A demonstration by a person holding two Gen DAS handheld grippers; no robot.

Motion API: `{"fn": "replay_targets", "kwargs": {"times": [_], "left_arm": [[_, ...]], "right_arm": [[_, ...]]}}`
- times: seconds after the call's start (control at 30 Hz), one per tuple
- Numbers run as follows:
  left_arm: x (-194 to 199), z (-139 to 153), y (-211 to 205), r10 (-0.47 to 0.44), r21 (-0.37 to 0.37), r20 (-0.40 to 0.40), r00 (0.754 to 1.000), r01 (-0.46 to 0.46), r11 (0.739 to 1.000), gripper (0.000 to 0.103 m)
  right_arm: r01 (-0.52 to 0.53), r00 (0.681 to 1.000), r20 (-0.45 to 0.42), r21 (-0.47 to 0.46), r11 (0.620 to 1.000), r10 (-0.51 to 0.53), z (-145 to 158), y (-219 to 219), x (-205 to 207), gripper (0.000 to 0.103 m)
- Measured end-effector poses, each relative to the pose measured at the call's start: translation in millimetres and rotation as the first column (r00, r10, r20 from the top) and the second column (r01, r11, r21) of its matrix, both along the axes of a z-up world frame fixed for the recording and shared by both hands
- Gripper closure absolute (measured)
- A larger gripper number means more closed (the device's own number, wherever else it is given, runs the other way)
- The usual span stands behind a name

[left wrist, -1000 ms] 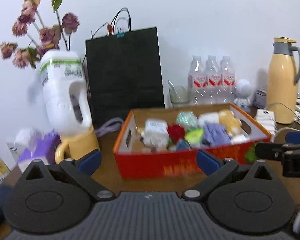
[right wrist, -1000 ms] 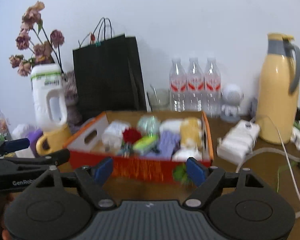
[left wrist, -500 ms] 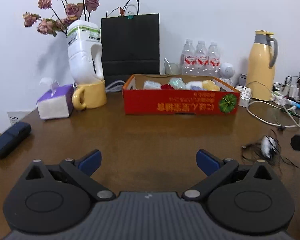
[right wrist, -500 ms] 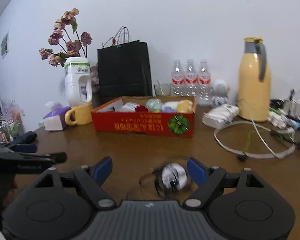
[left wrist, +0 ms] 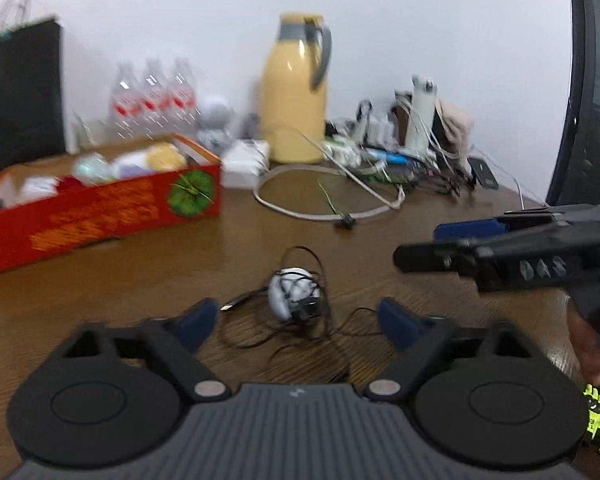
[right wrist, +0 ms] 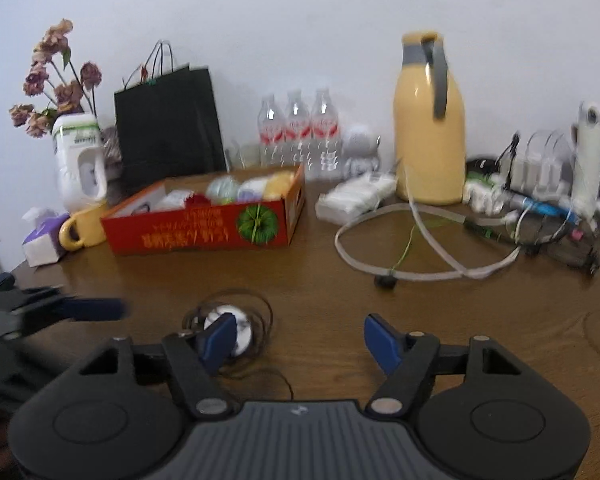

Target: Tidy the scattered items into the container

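A small white round device tangled in thin black cable (left wrist: pixel 296 294) lies on the brown table, just ahead of and between the fingers of my open left gripper (left wrist: pixel 300 322). In the right wrist view the device (right wrist: pixel 242 330) sits partly behind the left fingertip (right wrist: pixel 218 338) of my open, empty right gripper (right wrist: pixel 300 338). The red cardboard box (left wrist: pixel 100 216) with several soft items in it stands at the back left; it also shows in the right wrist view (right wrist: pixel 204 232). The right gripper shows from the side in the left wrist view (left wrist: pixel 440 246).
A yellow thermos jug (right wrist: pixel 428 128), water bottles (right wrist: pixel 298 128), a black paper bag (right wrist: pixel 168 120), a white jug with dried flowers (right wrist: pixel 80 160), a yellow mug (right wrist: pixel 82 228) and a tissue box (right wrist: pixel 42 240) line the back. White cable loops (right wrist: pixel 420 248) and chargers (right wrist: pixel 540 200) lie at right.
Both grippers have pulled back from the box and swung right. The left one now points down at the white device with cable. The right one has shifted so the device lies behind its left fingertip.
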State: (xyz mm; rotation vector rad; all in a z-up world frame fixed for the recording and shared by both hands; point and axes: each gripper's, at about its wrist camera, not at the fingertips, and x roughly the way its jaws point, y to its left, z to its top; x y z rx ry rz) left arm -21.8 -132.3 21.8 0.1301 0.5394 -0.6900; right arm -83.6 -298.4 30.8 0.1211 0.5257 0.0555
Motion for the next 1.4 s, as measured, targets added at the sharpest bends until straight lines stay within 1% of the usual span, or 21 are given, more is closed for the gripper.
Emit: {"fn": "replay_targets", "kwargs": {"times": [0.03,0.07,0.1,0.17,0.2,0.27,0.3,0.33,0.57,0.6,0.63,0.7,0.73,0.8,0.87,0.93,1.0,1.1,1.17,1.27,1.4], "left_arm": [[7.2,-3.1,-5.5,-0.003,0.01,-0.021,1.0,0.003,1.0,0.045],[14.3,-6.1,-7.5,0.007,0.015,-0.047,0.999,-0.006,1.0,0.05],[19.9,-9.5,-7.9,0.013,0.01,-0.078,0.997,-0.012,1.0,0.055],[31.4,-12.2,-7.0,0.022,-0.027,-0.132,0.991,-0.025,0.999,0.058],[37.0,-13.1,-4.7,0.022,-0.044,-0.155,0.988,-0.03,0.999,0.059],[44.7,-14.9,1.3,0.01,-0.075,-0.192,0.981,-0.024,0.997,0.071],[47.0,-14.8,4.4,0.005,-0.086,-0.199,0.98,-0.022,0.996,0.088],[49.9,-16.0,7.5,0.004,-0.096,-0.209,0.978,-0.024,0.995,0.093],[67.1,-17.2,34.6,0.02,-0.198,-0.328,0.945,-0.089,0.976,0.096],[65.1,-14.7,35.8,0.034,-0.179,-0.311,0.95,-0.094,0.979,0.096],[58.6,-10.4,34.4,0.052,-0.132,-0.256,0.965,-0.088,0.987,0.096],[34.0,-2.4,26.8,0.056,0.026,-0.062,0.997,-0.055,0.998,0.096],[19.8,-2.8,22.2,0.027,0.118,0.044,0.999,-0.032,0.992,0.096],[-1.6,-8.6,13.1,-0.07,0.284,0.172,0.983,0.019,0.959,0.096],[-16.1,-14.2,7.2,-0.158,0.394,0.227,0.961,0.058,0.917,0.096],[-25.3,-16.0,6.7,-0.24,0.45,0.239,0.941,0.112,0.886,0.096],[-29.8,-17.1,5.9,-0.286,0.487,0.243,0.927,0.138,0.863,0.096],[-32.1,-19.1,4.9,-0.32,0.522,0.26,0.911,0.146,0.84,0.096],[-31.6,-19.3,8.6,-0.333,0.534,0.266,0.905,0.149,0.832,0.096],[-32.7,-21.4,13.3,-0.344,0.543,0.277,0.897,0.15,0.827,0.096],[-42.9,-24.4,18.1,-0.354,0.557,0.29,0.889,0.144,0.818,0.096]], "right_arm": [[-0.022,1.0,-0.009,-0.001,1.0,0.022,-3.2,-1.7,1.5,0.049],[-0.044,0.999,-0.021,0.001,0.999,0.044,-7.2,-2.8,4.0,0.057],[-0.065,0.997,-0.032,0.008,0.998,0.065,-11.2,-3.8,7.2,0.06],[-0.108,0.993,-0.04,0.037,0.994,0.109,-17.0,-5.1,14.5,0.07],[-0.132,0.99,-0.04,0.055,0.99,0.134,-18.8,-5.0,18.7,0.071],[-0.171,0.984,-0.04,0.084,0.982,0.174,-22.1,-4.4,30.4,0.074],[-0.188,0.981,-0.04,0.091,0.978,0.192,-22.9,-3.4,36.4,0.075],[-0.204,0.977,-0.04,0.098,0.974,0.208,-23.9,-2.0,42.0,0.078],[-0.287,0.954,-0.049,0.128,0.949,0.295,-23.3,11.8,69.3,0.079],[-0.295,0.953,-0.043,0.111,0.949,0.301,-19.0,13.1,70.0,0.079],[-0.299,0.953,-0.028,0.096,0.949,0.303,-13.3,12.7,69.7,0.078],[-0.319,0.947,0.005,0.109,0.941,0.32,0.3,6.5,69.4,0.077],[-0.341,0.94,0.016,0.121,0.932,0.342,6.1,2.6,70.1,0.077],[-0.389,0.921,0.012,0.113,0.914,0.39,13.4,1.2,74.8,0.077],[-0.445,0.894,-0.008,0.073,0.892,0.447,16.8,8.8,81.3,0.077],[-0.502,0.864,-0.023,0.026,0.864,0.503,19.7,21.5,86.9,0.077],[-0.561,0.828,-0.036,-0.033,0.827,0.56,24.3,36.5,89.6,0.077],[-0.682,0.731,-0.066,-0.095,0.725,0.679,30.1,63.6,89.4,0.078],[-0.743,0.669,-0.118,-0.131,0.656,0.734,28.0,77.9,89.2,0.084],[-0.776,0.63,-0.186,-0.165,0.608,0.754,23.0,87.3,88.7,0.085],[-0.775,0.632,-0.144,-0.092,0.625,0.762,32.0,76.2,91.4,0.085]]}}
